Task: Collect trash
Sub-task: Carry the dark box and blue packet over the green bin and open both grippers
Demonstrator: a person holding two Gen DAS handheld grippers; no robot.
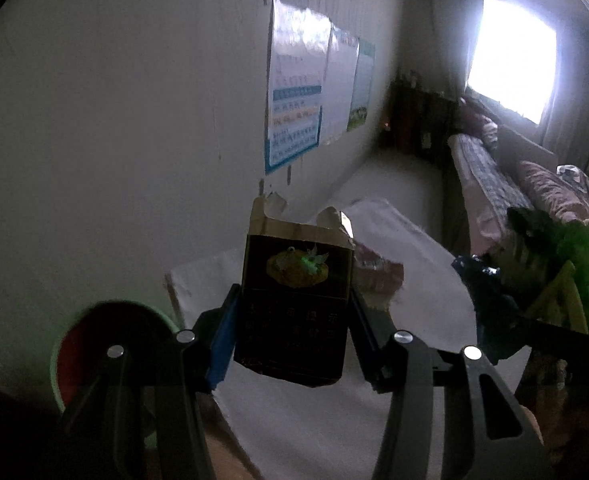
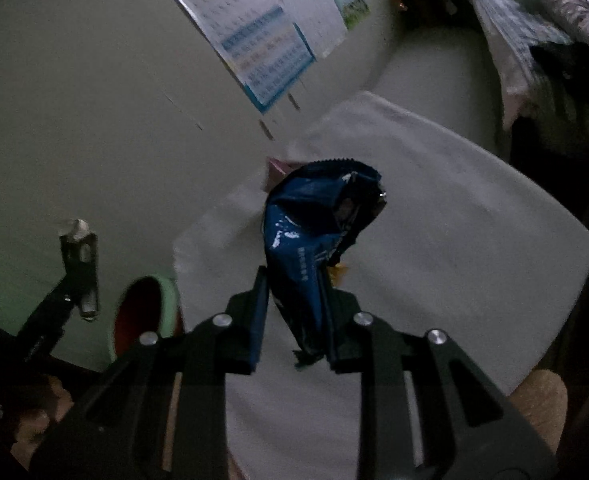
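My left gripper (image 1: 292, 312) is shut on a dark cigarette pack (image 1: 294, 300) with a torn open top and holds it upright above the white cloth-covered table (image 1: 414, 300). My right gripper (image 2: 294, 304) is shut on a crumpled blue snack wrapper (image 2: 314, 240), held above the same table (image 2: 454, 240). The wrapper also shows at the right of the left wrist view (image 1: 482, 292). A pinkish wrapper (image 1: 376, 274) lies on the cloth behind the pack. A green bin with a red inside (image 1: 106, 356) stands at the table's left; it also shows in the right wrist view (image 2: 142, 312).
A pale wall with posters (image 1: 294, 100) runs along the left. A bed with patterned bedding (image 1: 494, 184) and a bright window (image 1: 510, 64) are at the far right. A yellow chair frame (image 1: 558, 300) stands by the table's right side.
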